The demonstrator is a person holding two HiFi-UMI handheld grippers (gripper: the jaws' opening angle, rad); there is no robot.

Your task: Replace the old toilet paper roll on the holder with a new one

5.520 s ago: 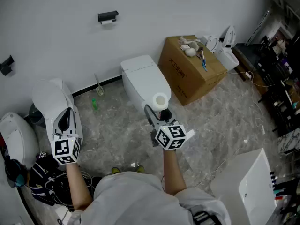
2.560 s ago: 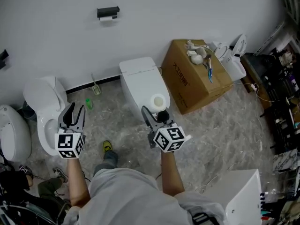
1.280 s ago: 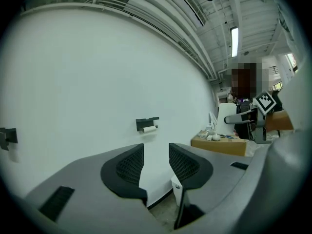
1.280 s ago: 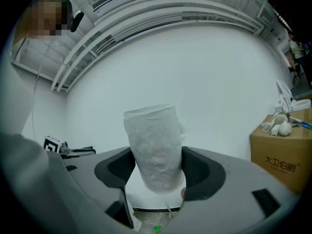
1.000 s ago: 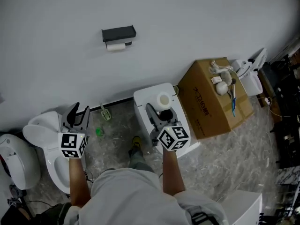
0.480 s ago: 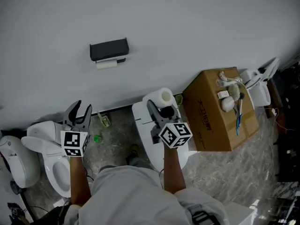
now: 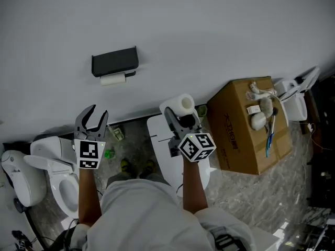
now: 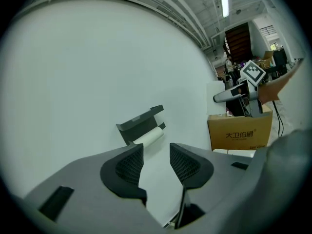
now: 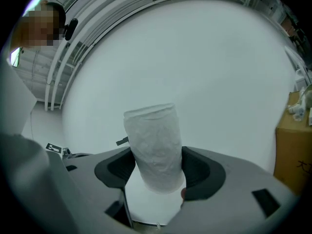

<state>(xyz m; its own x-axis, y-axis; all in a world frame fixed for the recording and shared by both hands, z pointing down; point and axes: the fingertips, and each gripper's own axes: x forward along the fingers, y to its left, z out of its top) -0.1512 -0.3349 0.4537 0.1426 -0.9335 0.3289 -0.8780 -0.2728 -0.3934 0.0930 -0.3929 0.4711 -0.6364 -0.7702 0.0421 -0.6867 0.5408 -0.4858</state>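
Toward the wall (image 7: 209, 35), left gripper (image 7: 98, 114) points, jaws apart; right gripper (image 7: 179, 115) jaws clamp roll (image 7: 183, 102)

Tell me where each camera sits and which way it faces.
Head view: on the person's head, looking steeply down at the wall holder; shows both forearms, left gripper, right gripper.
Left gripper view: rides the left gripper, facing the holder and old roll; its open jaws show.
Right gripper view: rides the right gripper, facing the wall; jaws clamp the new roll.
Head and left gripper views share the holder.
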